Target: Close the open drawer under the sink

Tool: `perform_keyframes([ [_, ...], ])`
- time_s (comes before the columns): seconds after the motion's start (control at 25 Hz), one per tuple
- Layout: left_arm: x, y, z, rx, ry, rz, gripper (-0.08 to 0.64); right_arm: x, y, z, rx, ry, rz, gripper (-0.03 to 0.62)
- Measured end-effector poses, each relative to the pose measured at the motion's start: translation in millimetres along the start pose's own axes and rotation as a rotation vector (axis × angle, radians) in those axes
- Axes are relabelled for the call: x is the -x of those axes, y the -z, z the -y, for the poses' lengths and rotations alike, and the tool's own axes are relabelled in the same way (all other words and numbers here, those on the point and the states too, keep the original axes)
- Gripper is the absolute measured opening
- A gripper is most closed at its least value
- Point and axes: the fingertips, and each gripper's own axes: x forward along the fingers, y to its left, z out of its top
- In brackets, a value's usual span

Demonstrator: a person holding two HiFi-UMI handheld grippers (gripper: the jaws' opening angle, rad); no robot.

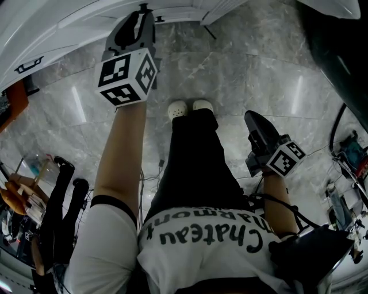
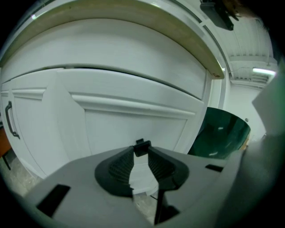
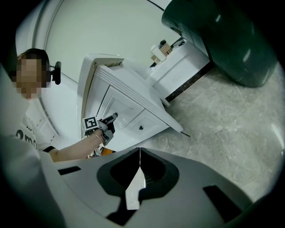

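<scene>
The white vanity cabinet [image 1: 86, 23] runs along the top of the head view. My left gripper [image 1: 141, 12] reaches up against its front. In the left gripper view the jaws [image 2: 142, 149] close on a small black knob [image 2: 142, 145] on the white panelled drawer front [image 2: 133, 122]. A dark gap shows above that front, under the countertop edge. The right gripper view shows the same cabinet [image 3: 129, 111] from the side, with the left gripper [image 3: 107, 122] on it and a second black knob [image 3: 140, 128] further right. My right gripper [image 1: 251, 118] hangs over the floor, shut and empty [image 3: 140, 156].
A dark green bin [image 2: 220, 133] [image 3: 222, 40] stands right of the cabinet on the grey marble floor [image 1: 276, 74]. A black bar handle [image 2: 11, 120] sits on a door at the left. My white shoes [image 1: 190, 107] are near the cabinet. Clutter [image 1: 34, 195] and cables [image 1: 345, 189] line both sides.
</scene>
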Motion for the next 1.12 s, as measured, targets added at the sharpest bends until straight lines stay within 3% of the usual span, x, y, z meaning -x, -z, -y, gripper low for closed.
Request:
perform_keyframes([
  [0.36, -1, 0, 1, -0.024, 0.021, -0.016, 0.095, 2, -17, 8, 0.017, 0.02, 0.041, 0.012],
  [0.8, -2, 0, 2, -0.017, 0.051, -0.017, 0.095, -3, -10, -2, 0.025, 0.012, 0.031, 0.011],
  [1.12, 22, -16, 9, 0.028, 0.082, -0.018, 0.094, 17, -18, -44, 0.055, 0.007, 0.065, 0.012],
])
